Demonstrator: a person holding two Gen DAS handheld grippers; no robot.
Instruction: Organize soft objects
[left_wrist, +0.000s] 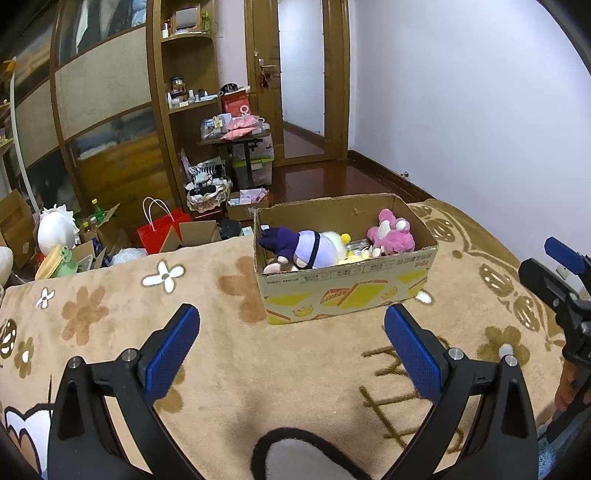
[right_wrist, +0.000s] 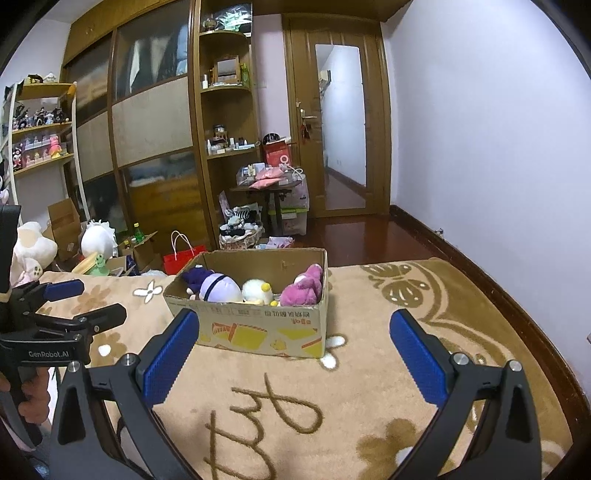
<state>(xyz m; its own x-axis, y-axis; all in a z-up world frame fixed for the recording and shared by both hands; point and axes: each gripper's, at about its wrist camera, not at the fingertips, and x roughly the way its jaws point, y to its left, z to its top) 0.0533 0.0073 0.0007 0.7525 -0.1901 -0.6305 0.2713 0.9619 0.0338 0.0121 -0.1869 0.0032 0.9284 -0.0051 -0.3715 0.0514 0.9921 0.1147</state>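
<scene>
On the blanket-covered bed sits a cardboard box (left_wrist: 347, 291) holding a purple plush (left_wrist: 314, 249), a white-and-yellow plush (right_wrist: 257, 290) and a pink plush (left_wrist: 393, 232). Left tongs (left_wrist: 291, 336) and right tongs (right_wrist: 293, 338) are spread, empty. A low reach might nudge the light box. Toys underneath are hidden.

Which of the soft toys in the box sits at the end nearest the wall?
The pink plush toy. It sits at the box's wall-side end; the purple one lies at the opposite end, the white-and-yellow one between.
</scene>
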